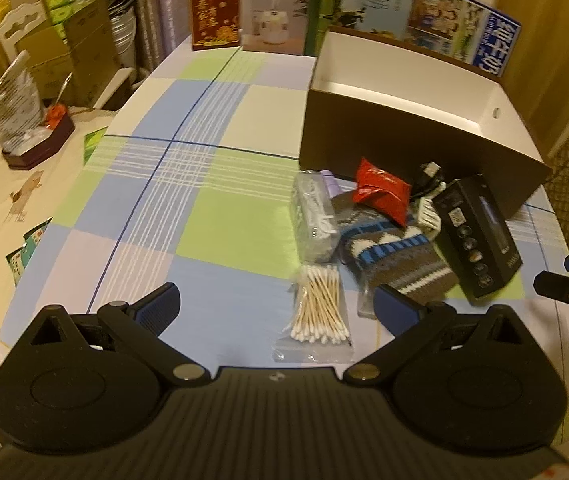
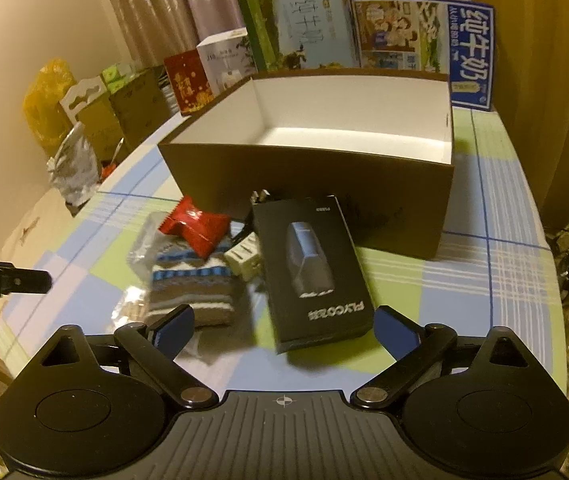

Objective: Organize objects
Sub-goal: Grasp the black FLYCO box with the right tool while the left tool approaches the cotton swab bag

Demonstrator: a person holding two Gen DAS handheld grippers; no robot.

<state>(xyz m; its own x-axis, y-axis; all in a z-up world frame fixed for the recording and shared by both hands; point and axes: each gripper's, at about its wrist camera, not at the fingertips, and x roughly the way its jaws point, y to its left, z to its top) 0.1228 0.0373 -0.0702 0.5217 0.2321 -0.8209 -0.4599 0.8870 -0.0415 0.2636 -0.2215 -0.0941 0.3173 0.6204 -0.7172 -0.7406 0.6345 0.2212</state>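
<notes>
Brown cardboard, white inside, the box (image 2: 308, 184) sits empty at the far side of the counter (image 1: 204, 220). The clutter lies just before it, black carton (image 2: 312, 268) nearest your right claw (image 2: 284, 330). Both it and your left claw (image 1: 280, 308) are released, holding nothing.

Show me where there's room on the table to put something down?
The checked cloth lies bare left of the swabs and clear packet, back to the red box. Another bare strip runs right of the brown box. The brown box looks empty too. It's crowded in front of it: sock, red packet, black box, plug.
</notes>
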